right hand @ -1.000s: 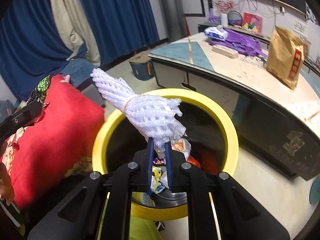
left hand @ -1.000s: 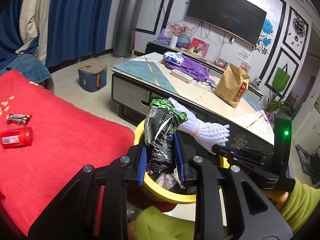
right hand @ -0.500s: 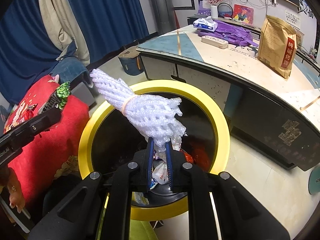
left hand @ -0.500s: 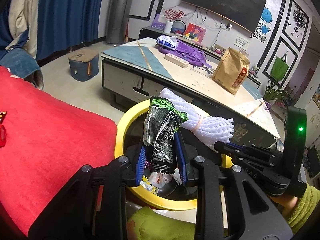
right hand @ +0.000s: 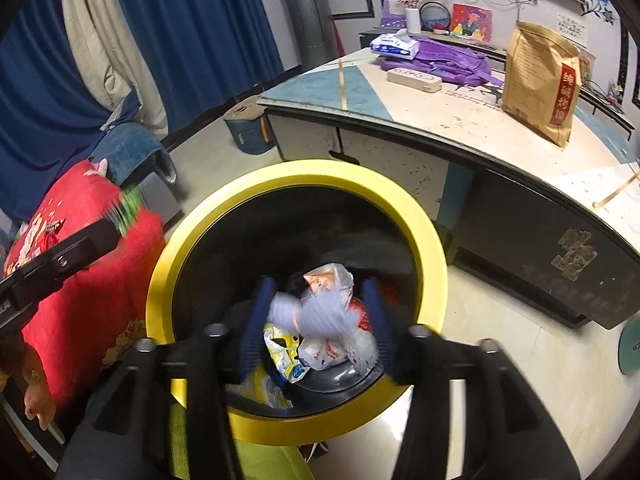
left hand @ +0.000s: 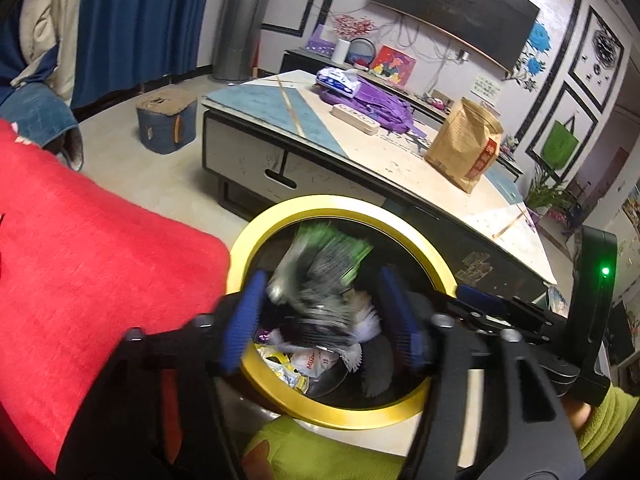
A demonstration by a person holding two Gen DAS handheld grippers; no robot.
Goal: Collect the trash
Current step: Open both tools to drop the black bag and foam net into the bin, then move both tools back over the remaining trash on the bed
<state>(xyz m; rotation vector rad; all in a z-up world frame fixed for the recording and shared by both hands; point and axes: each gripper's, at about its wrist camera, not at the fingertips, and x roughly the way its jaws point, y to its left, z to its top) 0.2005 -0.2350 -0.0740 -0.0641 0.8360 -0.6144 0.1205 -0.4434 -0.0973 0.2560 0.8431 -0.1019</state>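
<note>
So the left gripper (left hand: pixel 320 316) is seen spread wide over the mouth of the yellow-rimmed trash bin (left hand: pixel 400 220), nothing clamped between its blue pads (left hand: pixel 244 320), and the green and silver snack wrapper (left hand: pixel 320 268) is caught mid-air between them as a motion-blurred smear, loose, just above the rubbish already in the bin. Same story on the right gripper (right hand: pixel 318 320): jaws parted wide, nothing gripped, and the white foam fruit net (right hand: pixel 316 314) is blurred in the gap between the fingers, over the crumpled wrappers (right hand: pixel 320 356) piled at the bottom of the bin (right hand: pixel 432 256). Whether the net is touching that pile yet can't be told through the blur. In the right wrist view the left gripper's black body (right hand: pixel 60 260) is seen coming in from the left edge, with a green blur at its tip. A lime-green sleeve (left hand: pixel 608 432) is visible behind the right gripper in the left wrist view. The bin is flanked by a red-covered seat (left hand: pixel 80 260) on the left and a low coffee table (left hand: pixel 360 168) just behind it. On the table's far side a brown paper bag (left hand: pixel 466 148) stands upright near the right corner, with a purple bag (left hand: pixel 384 104), a tissue pack (left hand: pixel 338 78) and a power strip (left hand: pixel 354 118) grouped toward the far edge. A small blue stool (left hand: pixel 166 122) sits on the floor off the table's left end.
</note>
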